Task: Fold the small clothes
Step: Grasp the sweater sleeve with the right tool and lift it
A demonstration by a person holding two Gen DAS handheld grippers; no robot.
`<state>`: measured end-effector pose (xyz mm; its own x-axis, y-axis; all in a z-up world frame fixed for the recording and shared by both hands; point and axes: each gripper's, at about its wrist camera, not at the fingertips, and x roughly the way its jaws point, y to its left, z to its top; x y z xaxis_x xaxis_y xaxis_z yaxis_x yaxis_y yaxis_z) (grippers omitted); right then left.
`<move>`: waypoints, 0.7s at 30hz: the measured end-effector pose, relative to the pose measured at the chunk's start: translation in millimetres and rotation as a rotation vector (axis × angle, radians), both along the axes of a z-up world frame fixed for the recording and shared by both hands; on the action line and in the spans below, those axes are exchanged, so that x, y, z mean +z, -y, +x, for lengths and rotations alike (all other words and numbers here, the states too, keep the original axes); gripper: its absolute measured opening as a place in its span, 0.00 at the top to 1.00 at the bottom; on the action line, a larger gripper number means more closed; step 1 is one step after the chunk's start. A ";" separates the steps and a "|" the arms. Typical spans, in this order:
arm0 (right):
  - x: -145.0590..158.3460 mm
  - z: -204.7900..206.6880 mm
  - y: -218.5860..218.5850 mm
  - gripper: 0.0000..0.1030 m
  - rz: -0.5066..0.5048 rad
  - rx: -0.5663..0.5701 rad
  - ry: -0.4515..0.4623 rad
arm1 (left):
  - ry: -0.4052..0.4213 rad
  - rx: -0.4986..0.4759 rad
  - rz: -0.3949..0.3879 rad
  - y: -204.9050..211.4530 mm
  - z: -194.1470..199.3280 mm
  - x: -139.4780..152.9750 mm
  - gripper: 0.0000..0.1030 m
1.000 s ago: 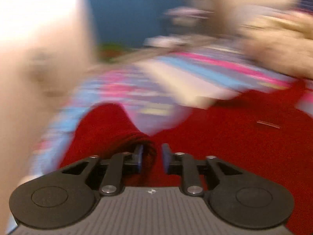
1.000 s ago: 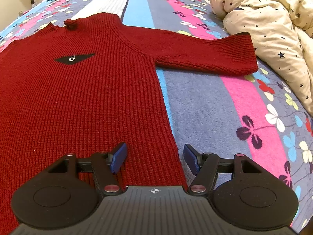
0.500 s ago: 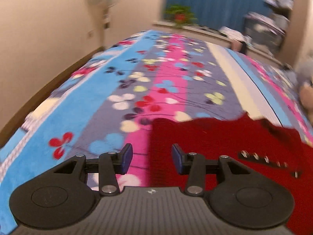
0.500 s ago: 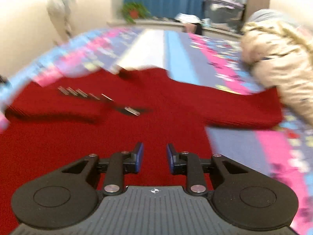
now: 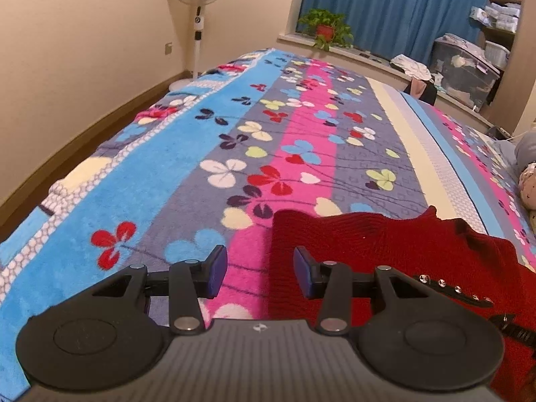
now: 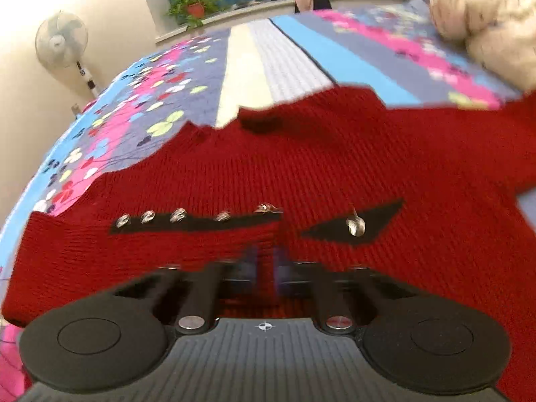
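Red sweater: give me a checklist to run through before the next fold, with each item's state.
1. Left gripper open and empty: ok, only blanket shows between its fingers.
2. Left gripper lined up on the red sweater's left edge: ok, the edge lies just ahead of its right finger.
3. Right gripper closed: ok.
4. Right gripper pinching knit: cannot tell, the fingertips are blurred against the sweater.
5. Left side folded over the body: ok, the flap with the black studded strip lies on top.
6. Right sleeve folded in: not ok, it stretches out toward the star-print quilt.
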<state>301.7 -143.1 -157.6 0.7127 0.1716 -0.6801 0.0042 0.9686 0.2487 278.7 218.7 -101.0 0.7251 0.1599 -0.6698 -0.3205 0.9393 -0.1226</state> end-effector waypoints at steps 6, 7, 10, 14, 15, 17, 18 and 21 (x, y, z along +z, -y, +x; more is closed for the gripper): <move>66.5 19.8 74.6 1.00 -0.028 -0.128 0.205 | 0.008 -0.004 -0.021 -1.7 1.3 -1.4 0.53; 69.5 22.6 89.5 1.00 -0.068 -0.169 0.210 | 0.008 -0.009 -0.037 -1.4 1.9 -2.2 0.53; 57.2 30.2 127.7 1.00 -0.147 -0.268 0.161 | -0.001 -0.058 -0.126 5.9 5.6 -7.6 0.53; 21.6 24.7 163.9 1.00 -0.090 -0.267 0.094 | -0.009 -0.155 -0.137 33.1 7.2 -15.9 0.53; 15.9 25.5 166.5 1.00 -0.078 -0.252 0.093 | -0.010 -0.179 -0.136 40.0 7.7 -18.5 0.53; 4.1 21.0 173.4 0.99 -0.047 -0.230 0.071 | -0.009 -0.216 -0.135 51.4 8.5 -22.6 0.53; -1.1 20.2 179.0 0.97 -0.030 -0.226 0.054 | -0.005 -0.231 -0.138 55.1 8.9 -25.1 0.53; -8.1 16.5 193.7 0.92 -0.012 -0.235 0.047 | -0.030 -0.286 -0.117 70.3 13.3 -36.9 0.53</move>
